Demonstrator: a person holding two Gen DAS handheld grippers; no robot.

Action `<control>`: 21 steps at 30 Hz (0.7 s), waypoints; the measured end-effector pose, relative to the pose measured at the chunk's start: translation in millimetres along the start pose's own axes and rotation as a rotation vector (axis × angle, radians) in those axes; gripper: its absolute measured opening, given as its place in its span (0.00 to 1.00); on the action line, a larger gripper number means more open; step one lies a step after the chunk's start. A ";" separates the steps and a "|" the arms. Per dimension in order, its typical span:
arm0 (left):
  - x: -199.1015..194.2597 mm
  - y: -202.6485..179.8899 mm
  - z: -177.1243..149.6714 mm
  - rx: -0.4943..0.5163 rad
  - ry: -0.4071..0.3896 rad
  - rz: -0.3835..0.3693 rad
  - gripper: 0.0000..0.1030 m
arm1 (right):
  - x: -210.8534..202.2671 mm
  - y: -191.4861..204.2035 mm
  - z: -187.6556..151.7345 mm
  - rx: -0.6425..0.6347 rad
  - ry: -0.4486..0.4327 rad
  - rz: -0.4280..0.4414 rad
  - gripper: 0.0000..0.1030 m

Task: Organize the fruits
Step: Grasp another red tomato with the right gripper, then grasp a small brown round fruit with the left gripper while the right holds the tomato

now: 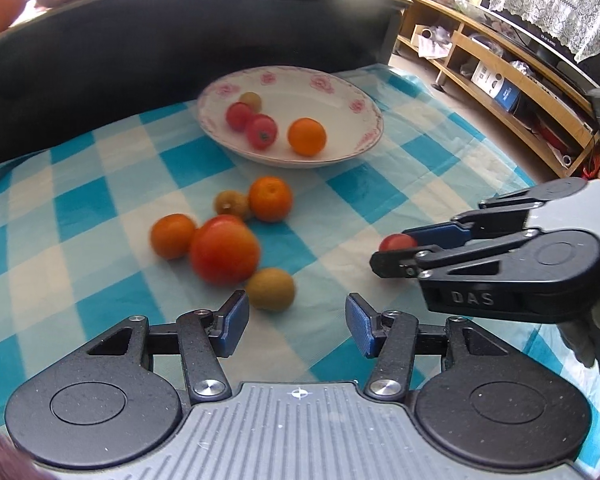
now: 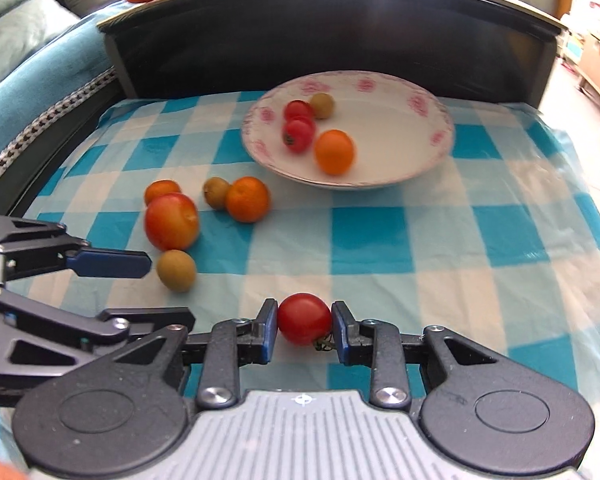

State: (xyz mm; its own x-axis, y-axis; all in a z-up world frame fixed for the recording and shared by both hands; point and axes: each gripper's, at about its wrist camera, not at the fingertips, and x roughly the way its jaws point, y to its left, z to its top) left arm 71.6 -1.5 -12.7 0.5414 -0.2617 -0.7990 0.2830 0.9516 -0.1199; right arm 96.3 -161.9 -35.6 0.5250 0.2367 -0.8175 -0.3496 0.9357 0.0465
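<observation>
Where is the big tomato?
In the left wrist view, the big tomato sits on the checked cloth, left of centre, touching an orange, just ahead of the open left gripper.

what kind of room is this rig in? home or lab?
Most likely a home living room. A wooden shelf unit carries boxes and a lace-draped screen, a teal sofa sits beside the low table's checked cloth, and fruit goes into a floral plate.

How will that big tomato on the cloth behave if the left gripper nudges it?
The big tomato looks round and smooth, so it would probably roll. It touches a small orange and sits by a brownish fruit, so a push likely shifts them too. Its glossy skin may slip between the fingers.
</observation>
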 end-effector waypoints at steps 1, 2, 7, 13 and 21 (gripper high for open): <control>3.3 -2.5 0.5 0.004 0.002 0.011 0.59 | -1.3 -2.2 -0.9 0.005 -0.004 -0.002 0.32; 6.7 -4.6 0.9 0.009 0.004 0.023 0.59 | -2.7 -4.2 -1.7 0.009 -0.007 -0.003 0.32; 21.0 -10.9 2.5 0.011 0.002 0.062 0.59 | -5.9 -11.1 -5.0 0.022 -0.021 -0.005 0.32; 23.7 -18.3 4.4 0.042 -0.020 0.075 0.51 | -8.0 -16.2 -12.0 0.030 -0.015 -0.015 0.32; 21.1 -26.4 1.6 0.089 -0.007 0.063 0.35 | -20.4 -24.1 -23.8 0.072 -0.006 -0.045 0.32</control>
State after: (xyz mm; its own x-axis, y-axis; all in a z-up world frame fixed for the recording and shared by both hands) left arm 76.9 -32.4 -25.5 0.5658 -0.2034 -0.7991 0.3176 0.9481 -0.0165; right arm 75.5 -195.5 -33.7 0.5434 0.1951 -0.8165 -0.2685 0.9619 0.0512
